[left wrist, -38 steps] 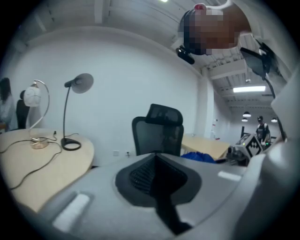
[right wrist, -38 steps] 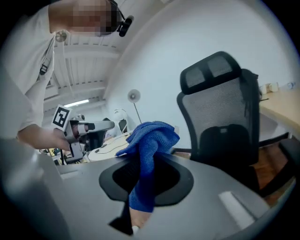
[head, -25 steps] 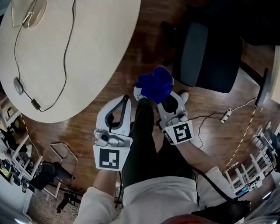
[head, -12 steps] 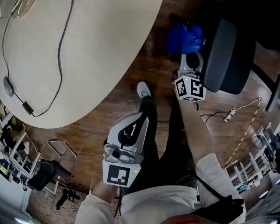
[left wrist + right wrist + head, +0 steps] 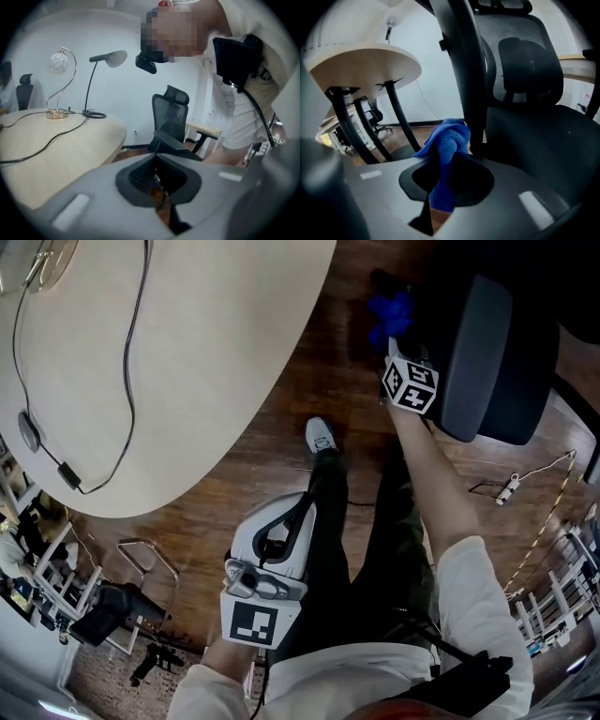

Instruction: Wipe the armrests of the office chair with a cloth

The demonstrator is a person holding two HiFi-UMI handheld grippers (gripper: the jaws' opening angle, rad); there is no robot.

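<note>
My right gripper (image 5: 395, 345) is shut on a bunched blue cloth (image 5: 389, 313), held out at the left side of the black office chair (image 5: 487, 352). In the right gripper view the cloth (image 5: 447, 140) hangs from the shut jaws and its top rests against a dark upright of the chair's arm (image 5: 461, 65); the seat (image 5: 543, 136) and backrest (image 5: 529, 61) fill the right. My left gripper (image 5: 289, 510) hangs low beside the person's leg, shut with nothing in it. The left gripper (image 5: 159, 190) points at a different chair (image 5: 171, 117) farther off.
A large oval pale table (image 5: 187, 352) with a black cable (image 5: 131, 362) takes up the upper left. Its dark legs (image 5: 393, 117) stand close to the cloth. Loose cables (image 5: 511, 488) and a wire rack (image 5: 553, 606) lie on the wooden floor at right. Two lamps (image 5: 61, 84) stand on the table.
My right gripper has carried the cloth forward, from in front of the person's legs up to the chair's side. The left gripper has dropped back toward the person.
</note>
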